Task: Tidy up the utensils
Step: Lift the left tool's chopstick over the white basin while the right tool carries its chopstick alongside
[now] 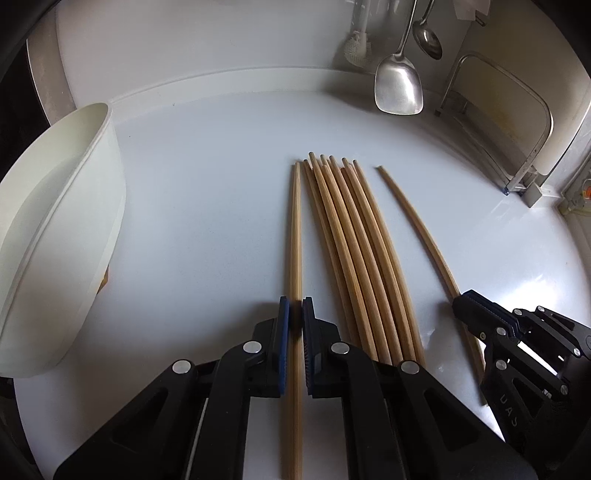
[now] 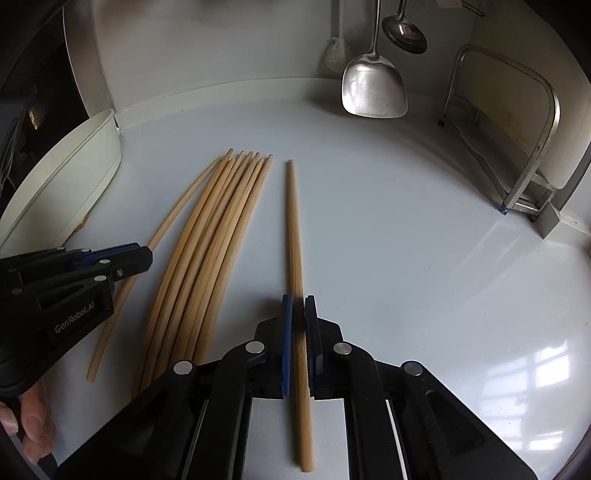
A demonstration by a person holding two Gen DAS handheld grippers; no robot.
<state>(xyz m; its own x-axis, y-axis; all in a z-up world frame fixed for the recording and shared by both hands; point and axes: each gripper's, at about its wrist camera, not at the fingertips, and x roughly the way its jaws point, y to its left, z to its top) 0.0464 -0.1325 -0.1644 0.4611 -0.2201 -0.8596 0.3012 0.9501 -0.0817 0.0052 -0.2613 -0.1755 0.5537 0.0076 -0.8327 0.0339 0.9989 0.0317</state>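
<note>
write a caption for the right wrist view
Right claw shut on one bamboo chopstick beside the chopstick bundle.

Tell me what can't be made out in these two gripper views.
- Left chopstick: near end cut off by the bottom edge, left wrist view.
- Bundle: near ends hidden behind the left gripper.
- Small orange thing: mostly hidden under the white tub; can't tell what it is.
- Spatula and ladle: handle tops cut off by the top edge, right wrist view.
- Right chopstick: middle hidden inside the right gripper.

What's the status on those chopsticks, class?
Left gripper shut on left chopstick. Right gripper shut on right chopstick. Bundle lies between. Nothing blocking.
</note>
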